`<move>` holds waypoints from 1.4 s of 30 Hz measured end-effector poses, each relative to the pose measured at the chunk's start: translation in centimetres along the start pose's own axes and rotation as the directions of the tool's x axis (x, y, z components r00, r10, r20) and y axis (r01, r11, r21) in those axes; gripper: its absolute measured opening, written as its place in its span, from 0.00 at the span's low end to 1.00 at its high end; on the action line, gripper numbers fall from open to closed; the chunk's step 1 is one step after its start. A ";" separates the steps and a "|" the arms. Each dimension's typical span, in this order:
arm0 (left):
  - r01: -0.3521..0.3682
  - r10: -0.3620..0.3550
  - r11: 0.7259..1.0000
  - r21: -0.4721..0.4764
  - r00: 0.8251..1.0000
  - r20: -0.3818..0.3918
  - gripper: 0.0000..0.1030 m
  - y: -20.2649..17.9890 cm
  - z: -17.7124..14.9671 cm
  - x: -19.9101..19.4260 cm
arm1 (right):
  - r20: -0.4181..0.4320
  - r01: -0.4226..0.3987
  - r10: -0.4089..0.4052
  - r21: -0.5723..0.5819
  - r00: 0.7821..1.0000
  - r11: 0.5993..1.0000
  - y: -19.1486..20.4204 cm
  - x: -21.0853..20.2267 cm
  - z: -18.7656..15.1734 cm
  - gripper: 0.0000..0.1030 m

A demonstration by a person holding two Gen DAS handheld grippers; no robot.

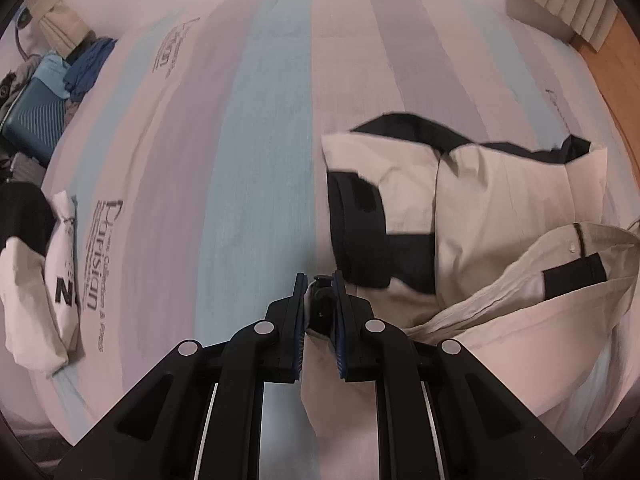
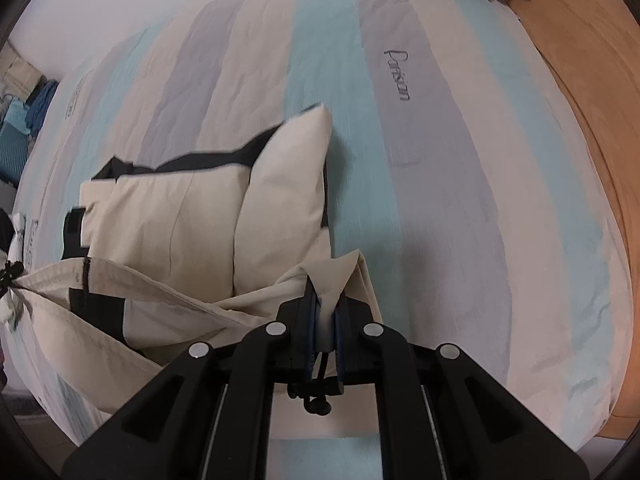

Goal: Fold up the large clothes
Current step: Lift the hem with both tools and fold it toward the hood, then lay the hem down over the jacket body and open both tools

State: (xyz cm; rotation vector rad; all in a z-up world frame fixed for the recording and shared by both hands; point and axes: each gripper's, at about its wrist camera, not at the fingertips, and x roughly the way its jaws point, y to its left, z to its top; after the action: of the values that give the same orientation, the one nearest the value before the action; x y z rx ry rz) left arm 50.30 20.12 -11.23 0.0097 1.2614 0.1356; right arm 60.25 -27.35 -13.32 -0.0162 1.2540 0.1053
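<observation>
Nearest in the left wrist view, the left tool (image 1: 319,284) is pinched tight on the jacket (image 1: 500,208), a cream garment with black panels, gripping a bit of cream cloth and a black toggle at its edge. In the right wrist view the right tool (image 2: 325,286) is likewise clamped on a cream fold of the same jacket, with a black cord (image 2: 318,396) dangling below its fingers. Between the two tools the held edge is lifted off the bed (image 1: 260,140) and sags in a loose band, while the rest of the jacket lies just beyond, doubled over on the striped blue, grey and cream cover. To the left lies a folded white and black garment (image 1: 48,260) at the bed's edge. Farther off are a teal suitcase (image 1: 34,120) with blue clothes (image 1: 90,66) beside it, and a wooden floor (image 2: 592,80) to the right.
</observation>
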 end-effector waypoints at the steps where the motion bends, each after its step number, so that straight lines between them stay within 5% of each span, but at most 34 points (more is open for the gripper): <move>1: 0.000 0.000 1.000 -0.001 1.000 0.003 0.11 -0.1 0.3 0.0 | 0.005 0.001 -0.001 -0.002 1.000 1.000 0.2 0.2 0.6 0.06; 23: -0.042 0.041 0.999 0.017 0.997 0.072 0.11 0.8 10.3 4.4 | 0.047 0.060 -0.059 -0.011 0.997 0.998 1.2 4.0 9.1 0.06; 42: -0.038 0.038 0.998 0.043 0.999 -0.009 0.07 1.5 13.9 12.2 | -0.009 0.080 -0.080 -0.003 0.997 0.997 1.0 10.0 12.4 0.06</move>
State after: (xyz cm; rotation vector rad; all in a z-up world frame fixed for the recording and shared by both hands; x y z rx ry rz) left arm 67.00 23.84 -18.45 0.0700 1.2740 0.1420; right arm 74.99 -24.75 -18.87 -0.0690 1.2608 0.0380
